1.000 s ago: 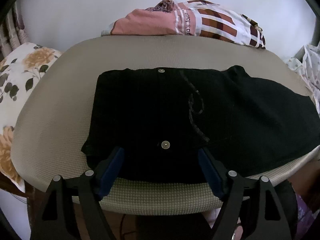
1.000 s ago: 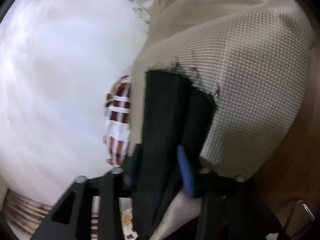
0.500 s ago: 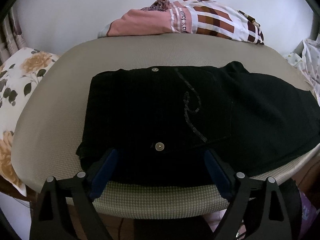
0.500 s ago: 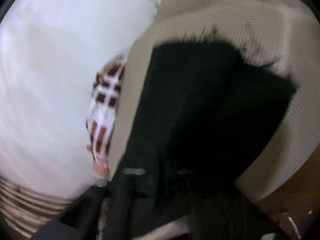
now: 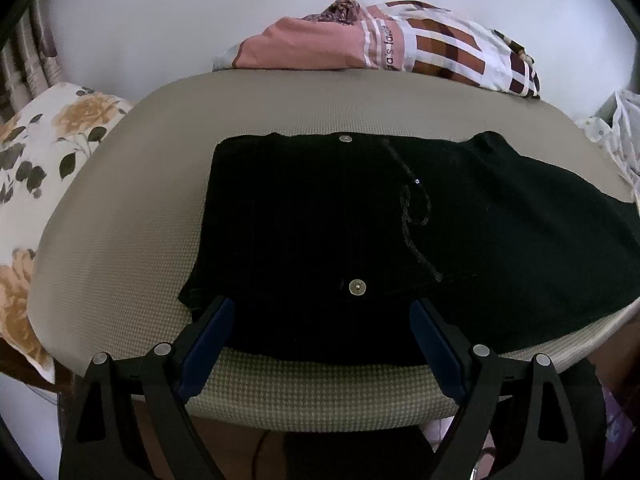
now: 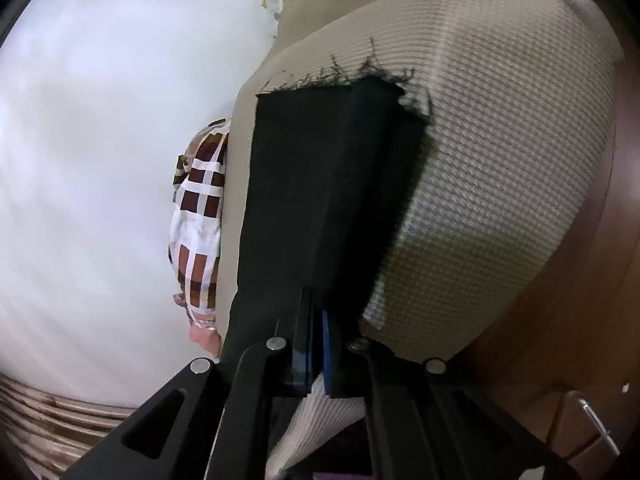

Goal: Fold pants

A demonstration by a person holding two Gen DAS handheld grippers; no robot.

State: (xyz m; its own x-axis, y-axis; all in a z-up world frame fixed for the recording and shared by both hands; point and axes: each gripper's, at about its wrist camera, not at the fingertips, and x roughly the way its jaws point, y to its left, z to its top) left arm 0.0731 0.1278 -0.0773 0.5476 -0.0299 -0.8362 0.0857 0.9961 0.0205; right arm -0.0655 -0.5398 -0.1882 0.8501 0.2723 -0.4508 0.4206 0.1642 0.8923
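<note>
On beige bench (image 5: 120, 272), black pants (image 5: 360, 232) lie flat, waist end toward left gripper (image 5: 320, 344), legs running off right. Left gripper jaws wide apart, just widened, blue pads (image 5: 206, 344) straddling near waistband edge around metal button (image 5: 356, 287), nothing pinched. Right gripper (image 6: 316, 344) jaws together, just snapped closed, clamped on pants (image 6: 320, 184) near frayed hem. Pink-and-plaid clothes (image 5: 392, 50) heaped at far edge.

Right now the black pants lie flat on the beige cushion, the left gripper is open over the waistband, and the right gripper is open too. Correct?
Not quite: the right gripper is shut on the pants, as the right wrist view shows. The cushion and the open left gripper are as you say.
</note>
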